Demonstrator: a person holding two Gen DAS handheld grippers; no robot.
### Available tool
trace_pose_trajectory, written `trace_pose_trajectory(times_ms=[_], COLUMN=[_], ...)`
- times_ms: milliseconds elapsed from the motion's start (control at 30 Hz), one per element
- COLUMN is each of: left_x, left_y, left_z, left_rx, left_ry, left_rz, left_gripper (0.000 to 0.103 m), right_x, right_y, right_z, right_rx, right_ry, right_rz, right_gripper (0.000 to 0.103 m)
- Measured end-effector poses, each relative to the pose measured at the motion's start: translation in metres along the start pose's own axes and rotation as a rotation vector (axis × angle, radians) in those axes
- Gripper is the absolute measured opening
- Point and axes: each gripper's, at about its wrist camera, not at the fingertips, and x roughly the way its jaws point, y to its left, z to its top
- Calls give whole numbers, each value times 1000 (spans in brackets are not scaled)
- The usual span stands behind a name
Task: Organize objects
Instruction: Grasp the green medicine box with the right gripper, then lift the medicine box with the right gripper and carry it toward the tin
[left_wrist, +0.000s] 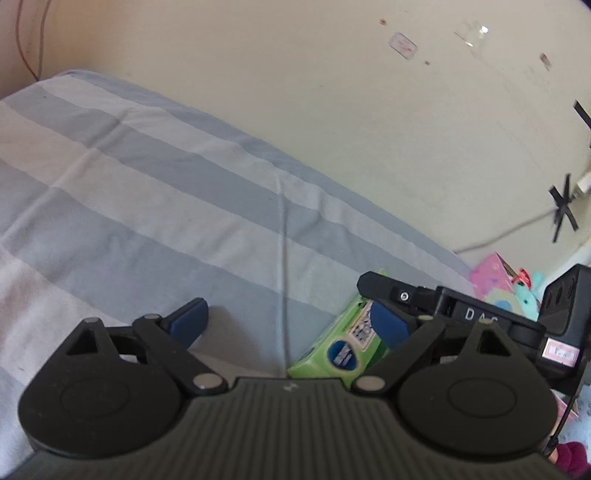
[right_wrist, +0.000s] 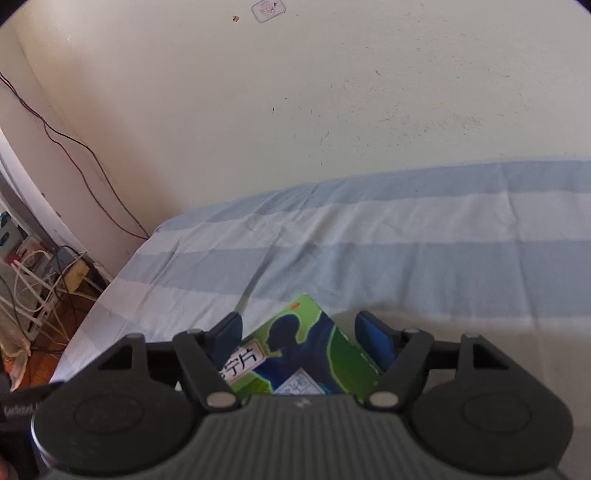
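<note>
Both tongs sit over the blue-and-pale striped cotton bedsheet (right_wrist: 369, 254), which runs up to a cream plaster wall (right_wrist: 332, 92). The task's thing: one flat green-and-blue cardboard box with printed characters (right_wrist: 295, 354), lying on the sheet at the near edge of the right wrist view, directly under the right gripper (right_wrist: 299, 332). Right jaws stand partly apart with the box between the blue pads; I see a gap on both sides, so no pad presses yet and I log it as open, not gripping. The left gripper (left_wrist: 291, 325) stands wide open with only sheet between its pads; in its view the same box (left_wrist: 343, 347) lies just right of its line, partly behind its own right pad, and the black body of the right tool overlaps it. My judgement of the step in hand: close on the box. To do it well I would centre the pads across the narrow width, come down until the pad tips straddle the side edges, then close slowly; the box lies skewed to the jaws, so a small roll of the wrist first should stop it pivoting. Soft bedding may let it sink or tilt. Count: green box, one; grippers, two; pink patterned item (left_wrist: 495, 273) far right in the left view, one, identity unclear; tangle of cables on the floor (right_wrist: 40, 280), number not countable.
</note>
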Motion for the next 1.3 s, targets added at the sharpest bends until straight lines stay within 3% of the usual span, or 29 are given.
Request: trace_pose_trajectory(times_ms=[200,400,500,567,700,800,900,1067,1300], left_x=[3,7,11,13,14,10,3,1,7], left_y=[-20,-45,-68,-89,-132,-145,-142,-129,-141], left_z=[-12,-32,-54,-74,-113,-124,-118,-98,-109], left_rx=[109,262,359,445,623,692,648,380,345], left_ry=[53,34,76,104,153,168,170,224,253], left_rz=[-65,-44,-149,-218,-320,-342,-331,-339,-243], left_gripper=[92,91,88,88,82,83,84,84,83], right_x=[-47,-86,-112,-128,-169,-194,-219,-245,-223], right_y=[-15,-15,-10,-7,-8,-17,-26,-49,-85], right_z=[-28,-62,-87,-107,-141,-159,-168,-154,-120], right_rx=[29,21,-5,-66,-129,-134,-115,-64,-7], right_ry=[-38,-44,-37,-34,-60,-71,-111,-230,-265], right_rz=[-19,-53,-107,-175,-257,-291,-314,-325,-248], right_gripper=[70,52,42,27,30,41,47,56,56])
